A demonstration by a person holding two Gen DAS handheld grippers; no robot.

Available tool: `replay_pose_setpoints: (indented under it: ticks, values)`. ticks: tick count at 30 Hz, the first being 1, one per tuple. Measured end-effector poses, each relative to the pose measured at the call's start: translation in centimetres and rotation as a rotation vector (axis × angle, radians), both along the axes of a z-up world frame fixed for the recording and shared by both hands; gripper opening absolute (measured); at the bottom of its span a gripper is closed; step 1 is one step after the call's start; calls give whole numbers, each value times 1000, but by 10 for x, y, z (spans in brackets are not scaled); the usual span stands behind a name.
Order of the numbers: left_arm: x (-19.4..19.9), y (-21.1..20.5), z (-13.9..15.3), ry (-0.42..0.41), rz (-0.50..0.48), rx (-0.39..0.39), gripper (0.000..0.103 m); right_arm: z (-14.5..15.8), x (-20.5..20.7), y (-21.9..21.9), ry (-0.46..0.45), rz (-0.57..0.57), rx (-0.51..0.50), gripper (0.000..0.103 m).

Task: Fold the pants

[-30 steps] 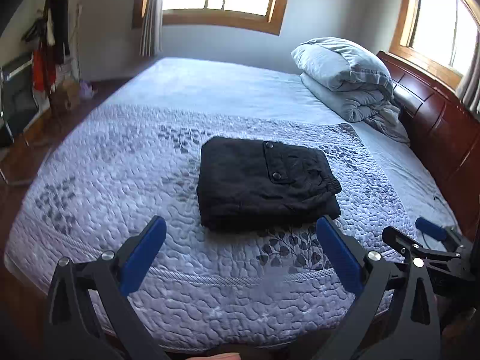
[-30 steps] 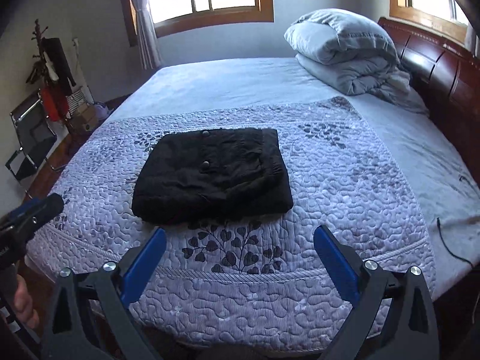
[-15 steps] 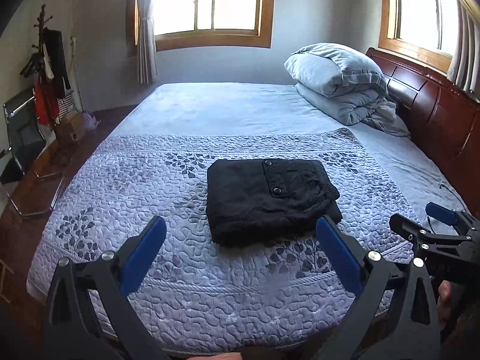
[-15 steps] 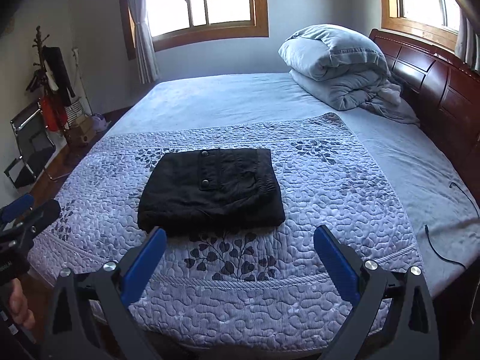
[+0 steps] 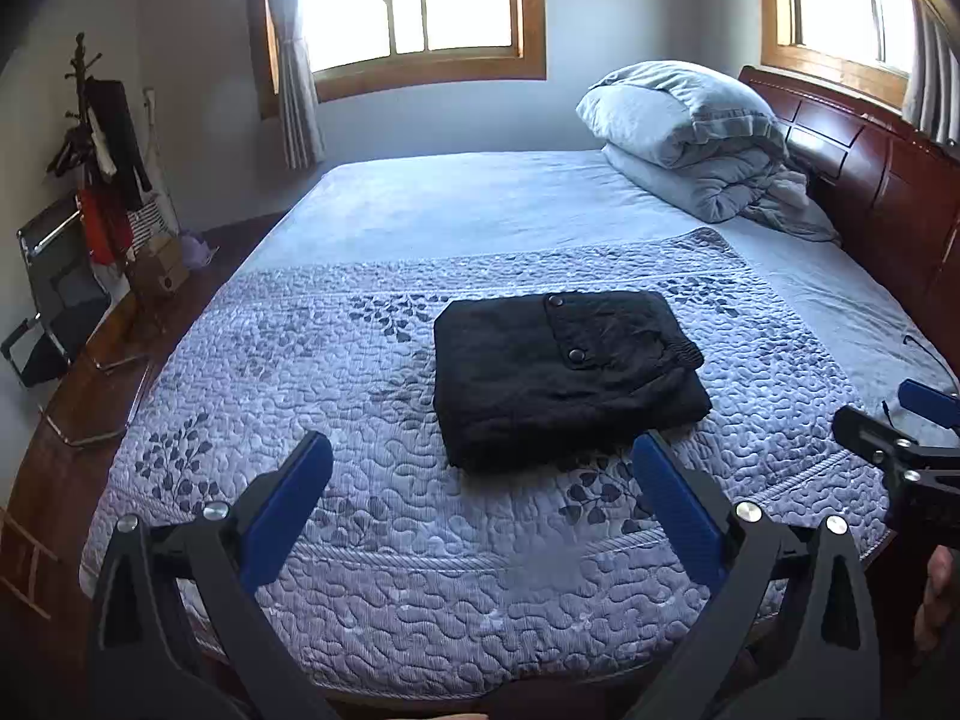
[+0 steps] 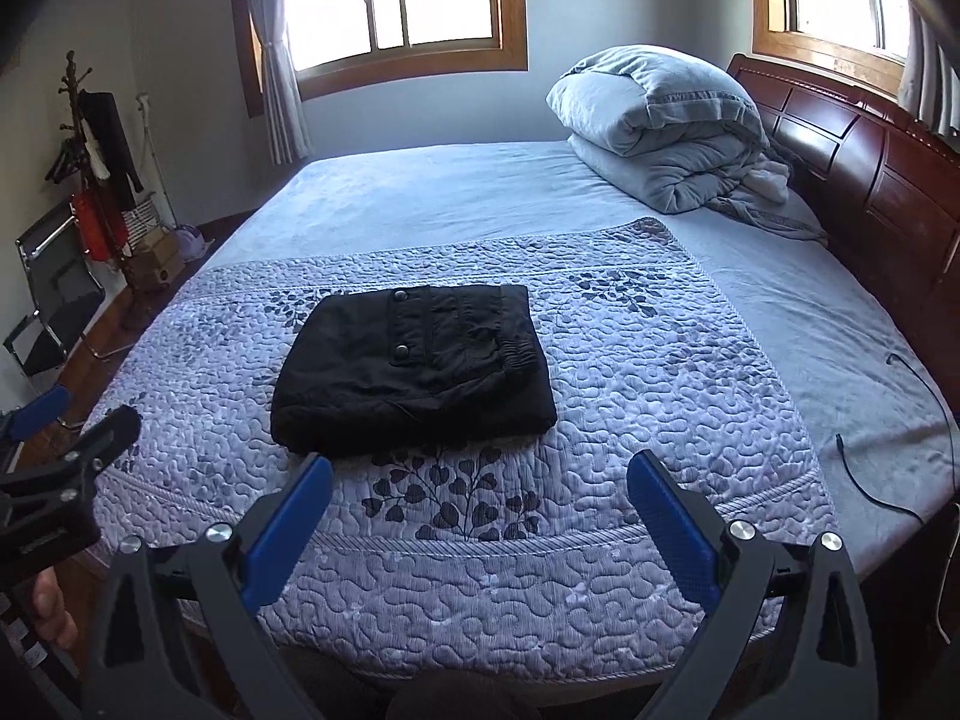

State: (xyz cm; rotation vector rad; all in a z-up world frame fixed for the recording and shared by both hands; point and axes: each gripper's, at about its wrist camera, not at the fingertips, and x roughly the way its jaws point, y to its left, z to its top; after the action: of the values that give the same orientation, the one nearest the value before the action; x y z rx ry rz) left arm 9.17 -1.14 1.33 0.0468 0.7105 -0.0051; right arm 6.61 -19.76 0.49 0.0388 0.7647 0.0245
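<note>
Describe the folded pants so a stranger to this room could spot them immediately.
Start at the big bed with the dark wooden headboard. A lilac quilted coverlet with leaf prints covers its near half, and the pants lie folded near the middle of it. They are the only black thing on the bed, a flat rectangle showing two snap buttons, unlike the pale bundled duvet by the headboard.

- One pair of black pants (image 5: 567, 375), folded, with two snap buttons (image 5: 576, 354) showing.
- Two grippers: left gripper (image 5: 480, 468) and right gripper (image 6: 479, 471), each with two blue-padded fingers (image 5: 288, 498) spread wide.
- One bed (image 5: 456, 210), one patterned quilt (image 5: 360, 528), one wooden headboard (image 5: 870, 162).
- One rolled grey duvet (image 5: 684, 126).
- Two windows (image 5: 414, 0).
- One curtain (image 5: 294, 78) by the far window.
- One coat rack (image 5: 102, 138), one folding chair (image 5: 54, 294).
- One black cable (image 6: 936, 414).
</note>
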Motion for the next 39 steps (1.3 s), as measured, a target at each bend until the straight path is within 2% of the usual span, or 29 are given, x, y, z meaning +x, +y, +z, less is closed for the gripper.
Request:
replay_pose_setpoints:
  ticks: [5,13,39]
  values:
    - [1,8,-9,22,10,-9,100,-3,1,2,9,5,2,99]
    - [-6,16,-7,22,-19,-52,100,-4,1,3,9,13,-11,99]
    - [-5,15,-8,27,-21,-49,100,-8,4,2,23,9,-12,99]
